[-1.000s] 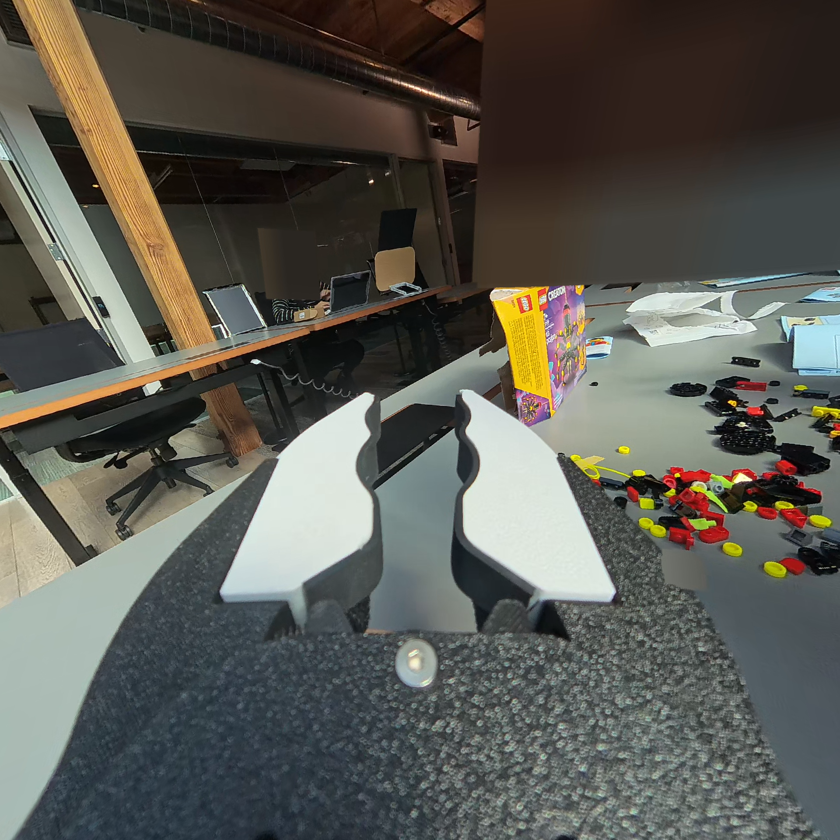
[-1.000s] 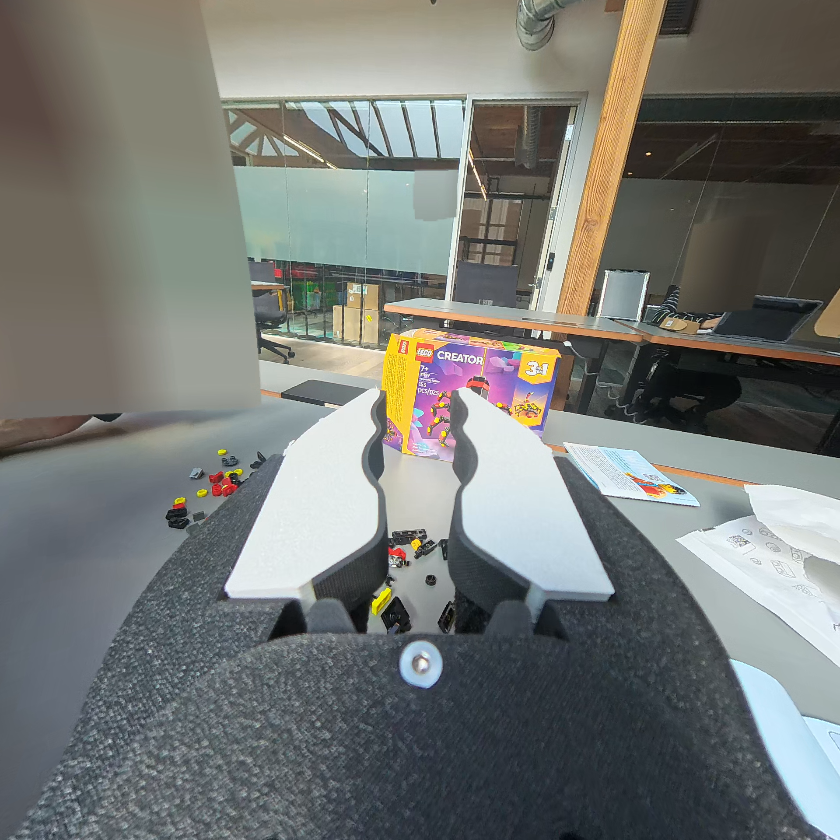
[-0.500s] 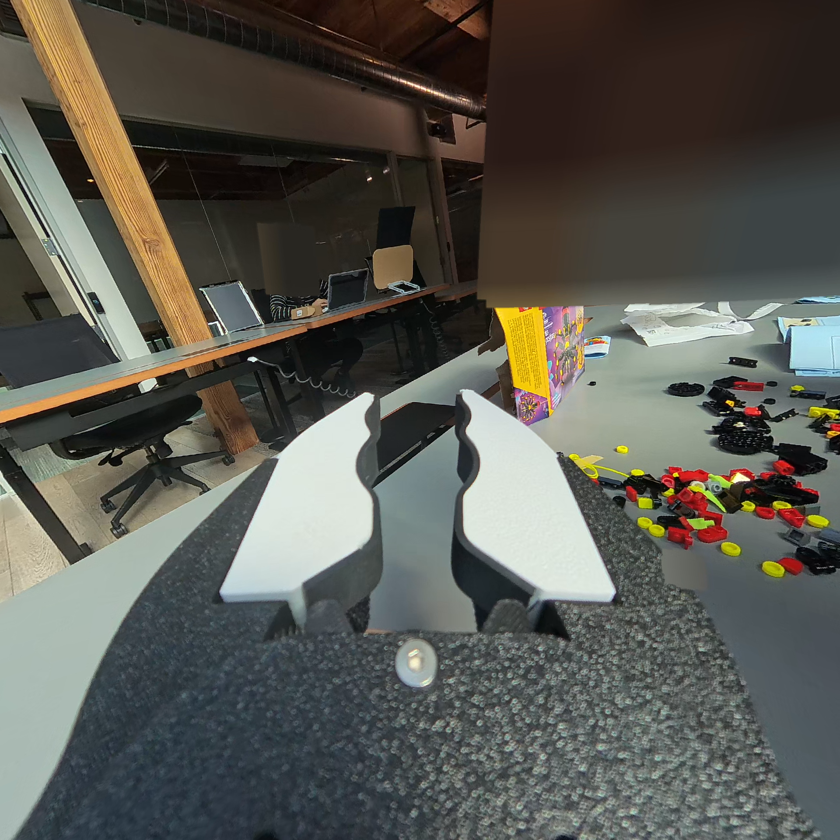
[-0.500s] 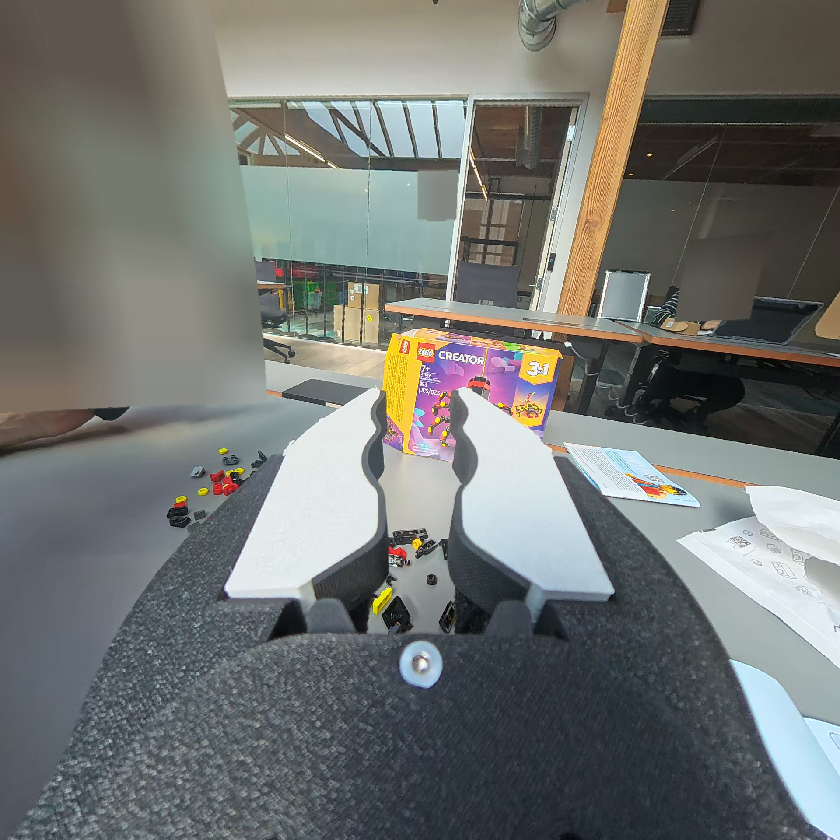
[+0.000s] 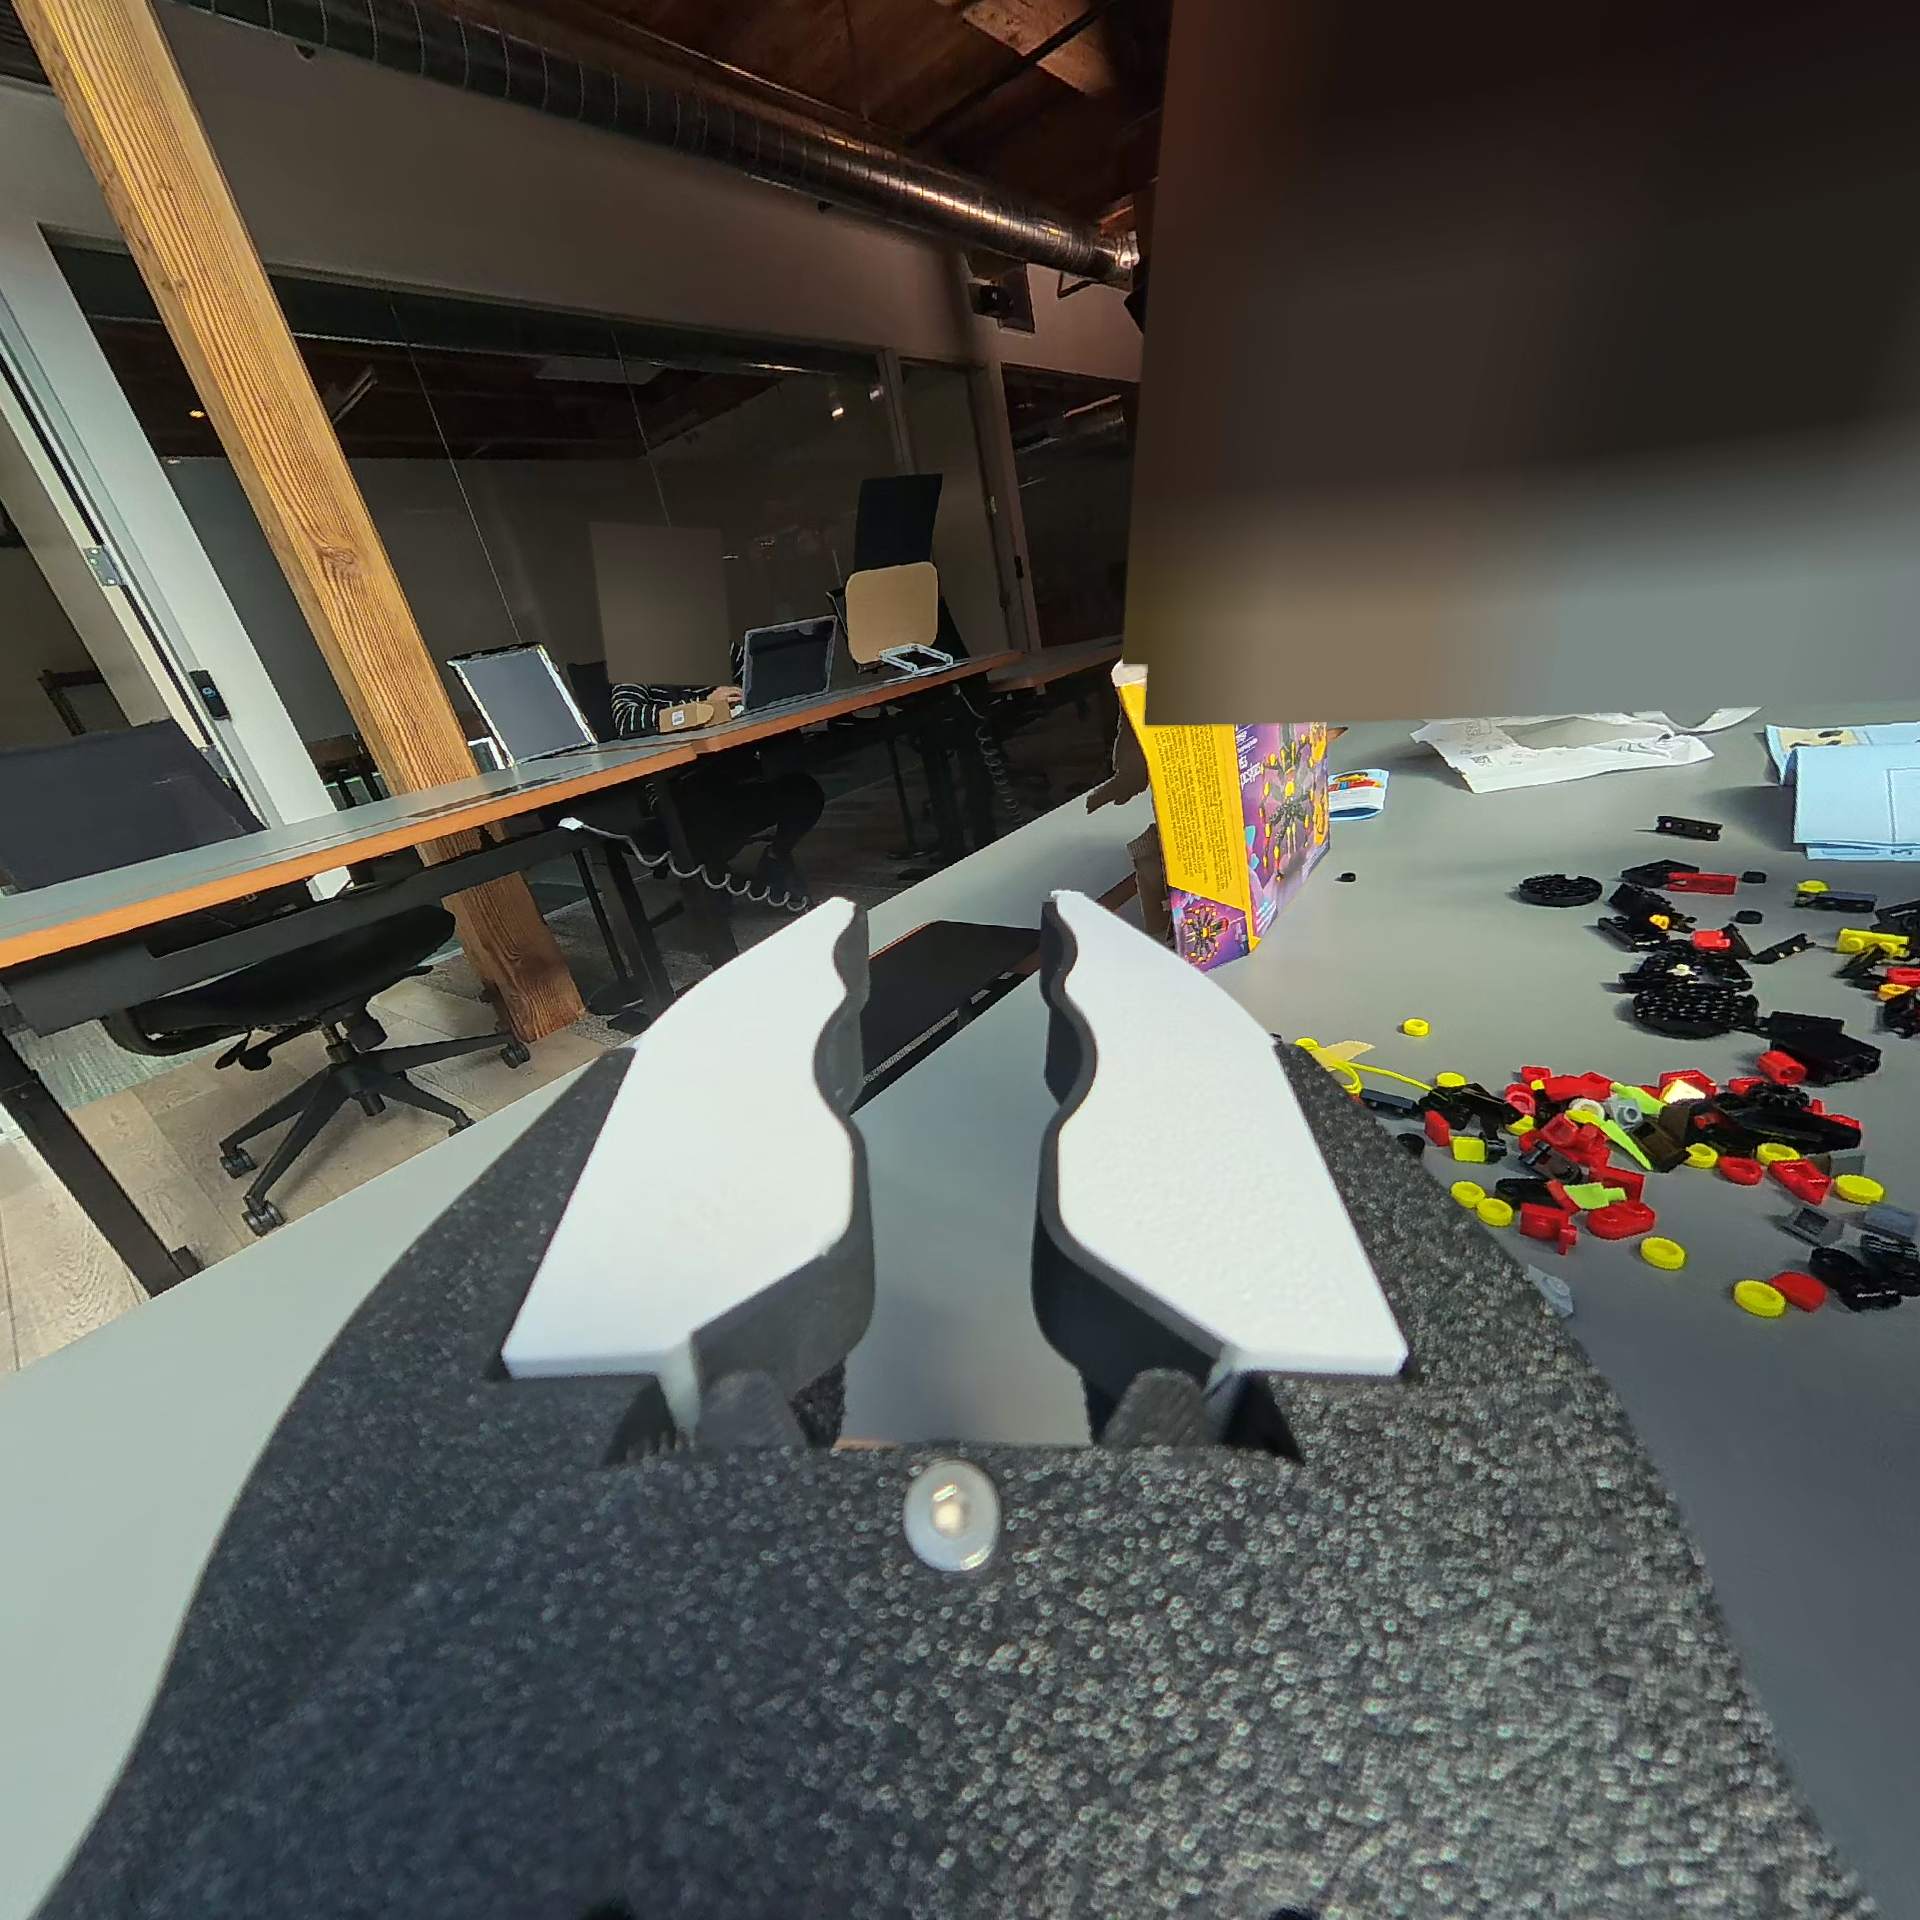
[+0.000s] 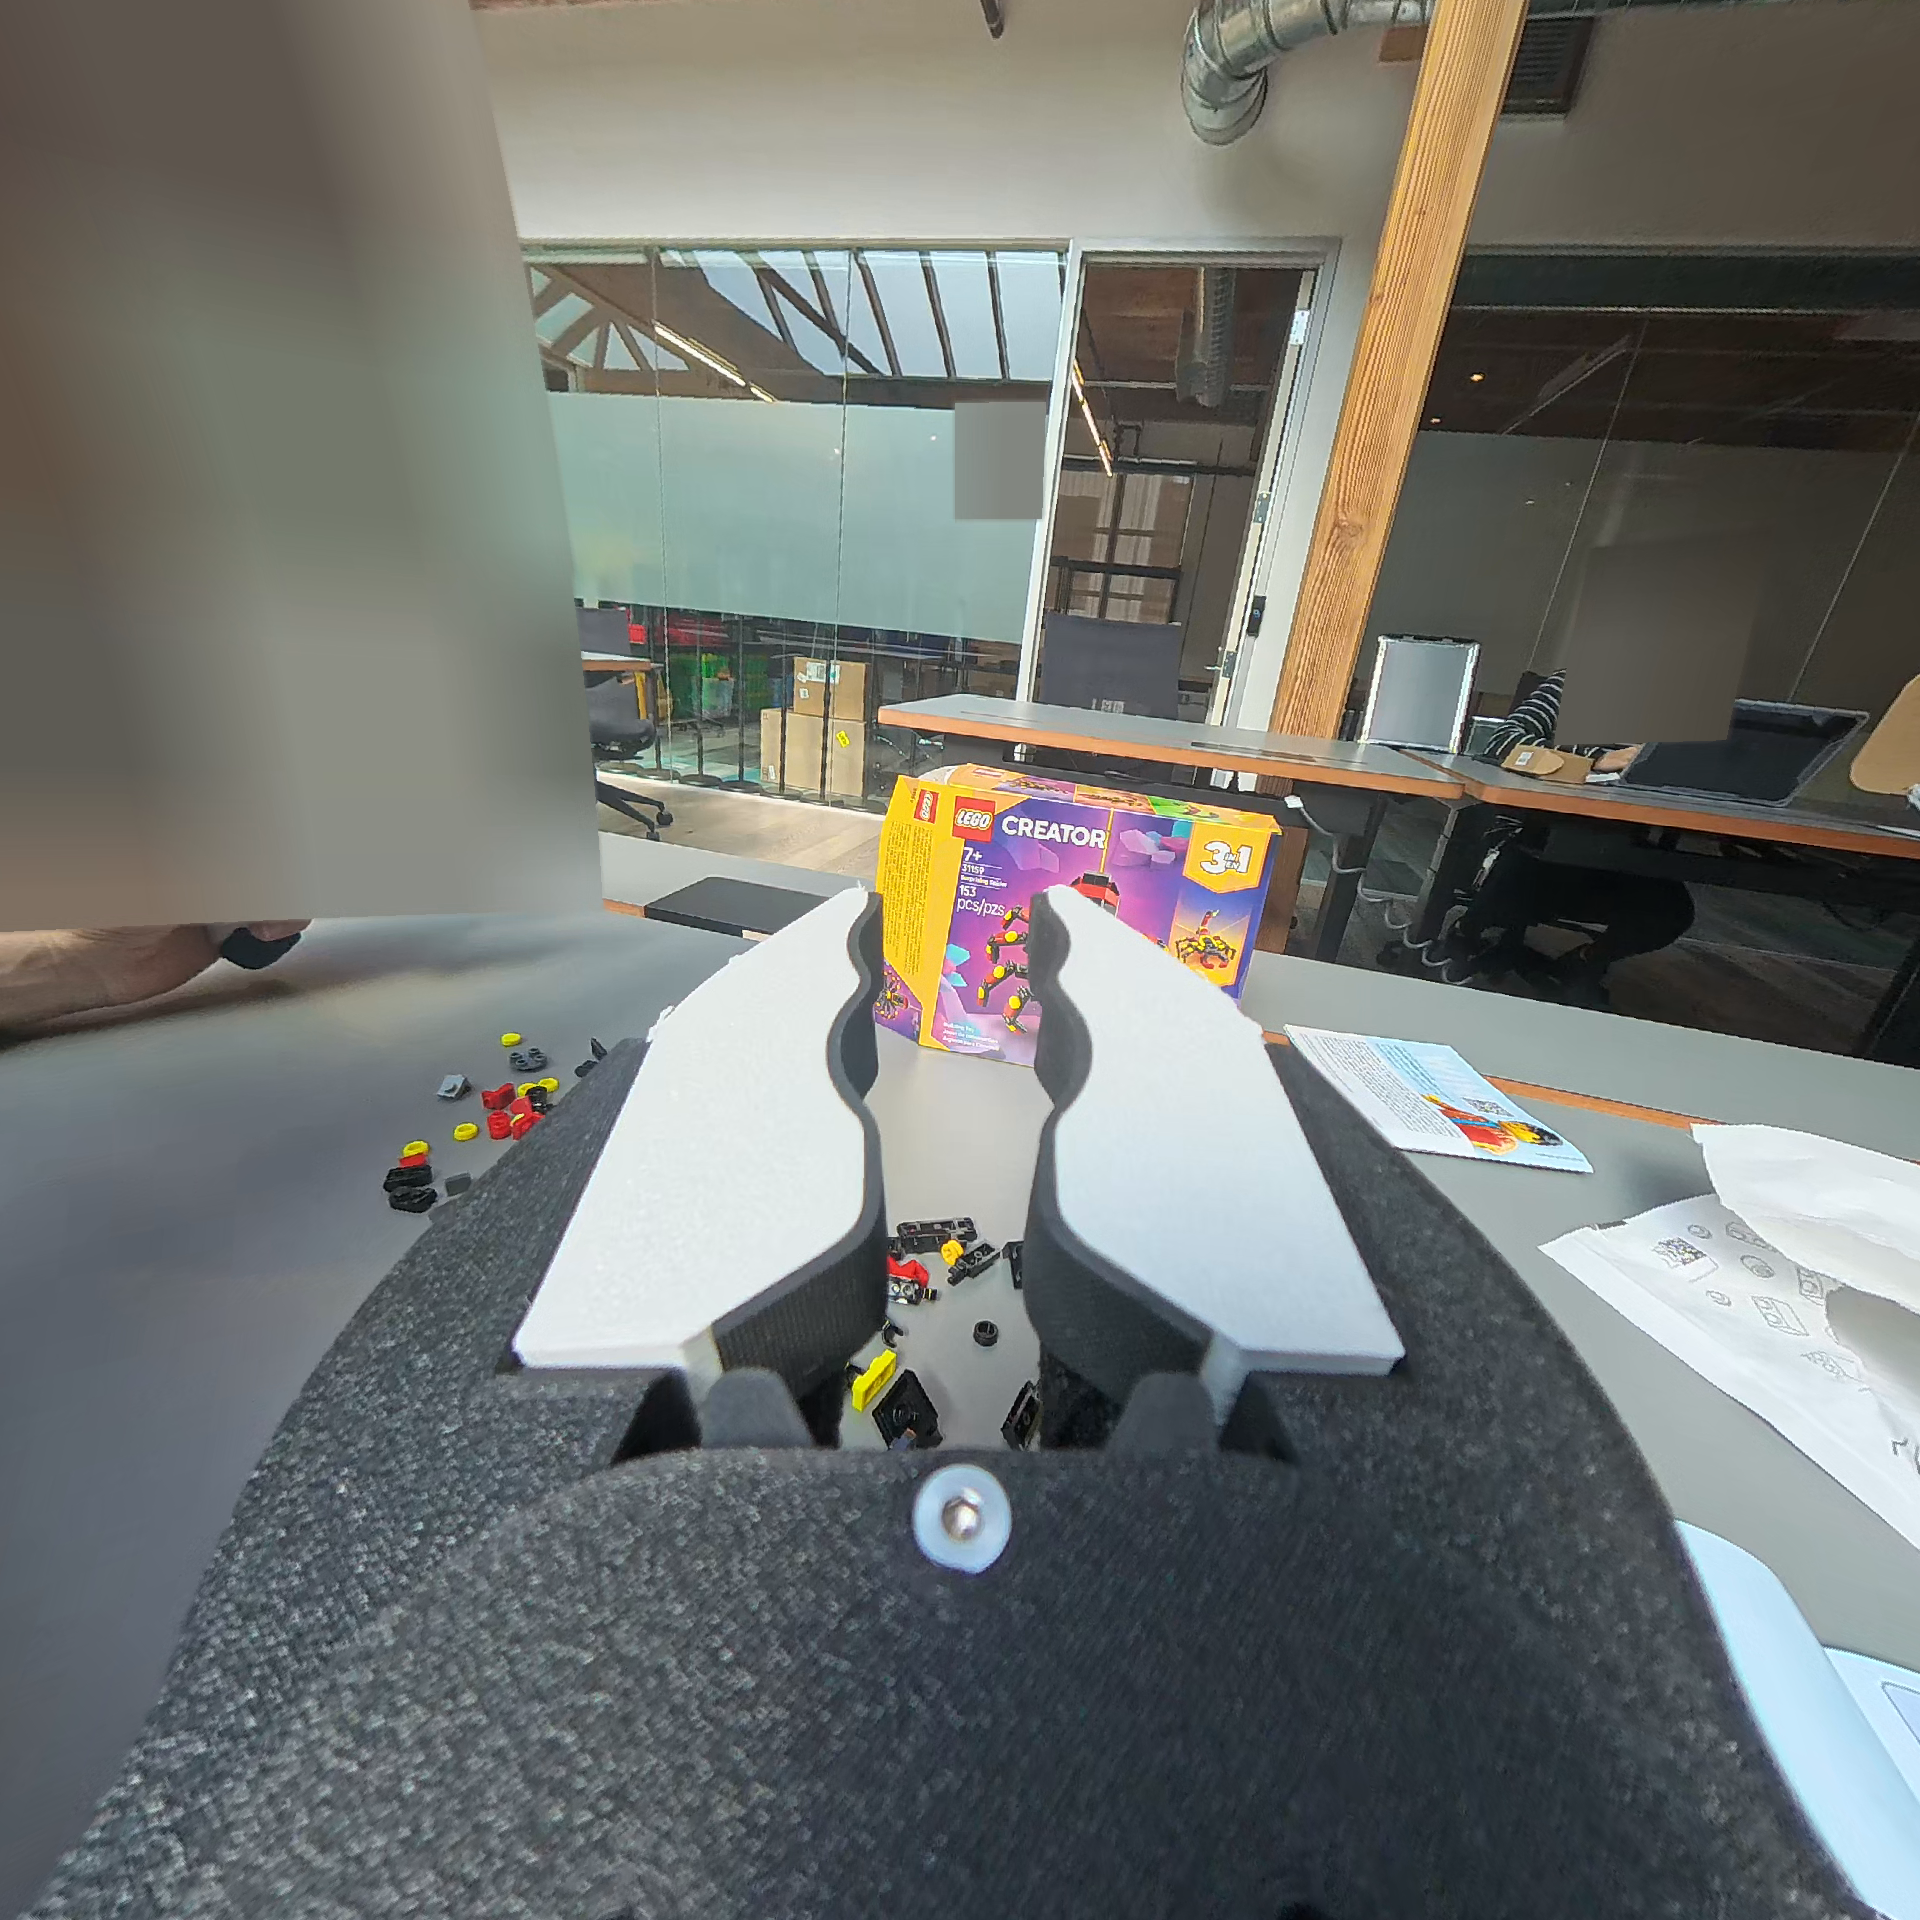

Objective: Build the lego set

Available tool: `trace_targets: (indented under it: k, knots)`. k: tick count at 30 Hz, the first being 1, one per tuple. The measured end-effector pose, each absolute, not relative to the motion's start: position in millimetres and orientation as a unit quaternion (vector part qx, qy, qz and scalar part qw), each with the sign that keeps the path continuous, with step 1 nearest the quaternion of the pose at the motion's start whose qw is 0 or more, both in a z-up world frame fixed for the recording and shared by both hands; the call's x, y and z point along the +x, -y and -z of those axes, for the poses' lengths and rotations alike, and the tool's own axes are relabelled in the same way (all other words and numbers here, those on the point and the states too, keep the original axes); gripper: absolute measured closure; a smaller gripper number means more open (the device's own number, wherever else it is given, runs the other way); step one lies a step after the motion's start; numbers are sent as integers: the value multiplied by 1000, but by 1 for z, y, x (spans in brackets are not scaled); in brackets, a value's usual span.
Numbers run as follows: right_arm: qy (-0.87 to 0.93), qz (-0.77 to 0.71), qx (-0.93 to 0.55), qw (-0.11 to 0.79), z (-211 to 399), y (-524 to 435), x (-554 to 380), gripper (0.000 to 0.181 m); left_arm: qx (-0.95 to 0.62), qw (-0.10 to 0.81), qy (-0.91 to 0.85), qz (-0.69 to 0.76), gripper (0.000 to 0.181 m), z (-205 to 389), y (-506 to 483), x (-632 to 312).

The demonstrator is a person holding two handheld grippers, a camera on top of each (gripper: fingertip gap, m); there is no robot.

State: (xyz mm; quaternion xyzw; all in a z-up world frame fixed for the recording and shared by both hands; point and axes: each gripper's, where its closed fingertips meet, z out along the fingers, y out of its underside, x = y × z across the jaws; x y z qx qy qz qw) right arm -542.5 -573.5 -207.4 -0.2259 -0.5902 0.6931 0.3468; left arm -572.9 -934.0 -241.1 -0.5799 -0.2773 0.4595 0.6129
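While both claws are held above the grey table, nothing is gripped by either; the left gripper is seen in the centre of the left wrist view with its white fingers parted by a clear gap, through which only bare tabletop and a dark flat slab at the table's far edge are shown; the right gripper is likewise seen parted in the centre of the right wrist view, with no piece touched by its pads. The loose lego pieces are spread across the right side of the left wrist view, in red, yellow, black and lime, well apart from the left claw; in the right wrist view a few black, red and yellow pieces are seen on the table through the gap between the fingers, low in the frame, and a smaller scatter is seen at middle left. The set's box, yellow and purple, is stood upright beyond the right fingertips, at the centre of the frame; a printed leaflet is laid to its right, and white paper sheets are seen at the right edge. A wooden post is seen at upper right; a person is seated at a far desk in the left wrist view's middle.
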Motion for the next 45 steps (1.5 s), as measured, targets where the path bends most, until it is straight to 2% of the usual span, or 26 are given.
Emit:
trace_targets:
  k: [17, 25, 29, 32, 34, 38, 45]
  knots:
    - [547, -704, -236, 387, 183, 551, -535, 156, -581, 611, 276, -461, 150, 239, 933, -573]
    - [502, -669, -296, 462, 141, 450, -461, 156, -556, 630, 303, -450, 150, 187, 943, -556]
    - [484, -640, -320, 503, 139, 375, -433, 156, -547, 626, 326, -450, 167, 144, 939, -534]
    - [460, -650, -341, 499, 139, 321, -431, 156, -594, 575, 307, -471, 166, 110, 911, -512]
    - [445, -663, -343, 495, 140, 291, -436, 156, -624, 559, 284, -466, 151, 83, 881, -495]
    - [428, -691, -335, 477, 144, 252, -451, 157, -641, 580, 282, -416, 145, 41, 815, -464]
    - [449, -712, -305, 445, 145, 222, -478, 157, -660, 619, 254, -343, 144, 50, 670, -428]
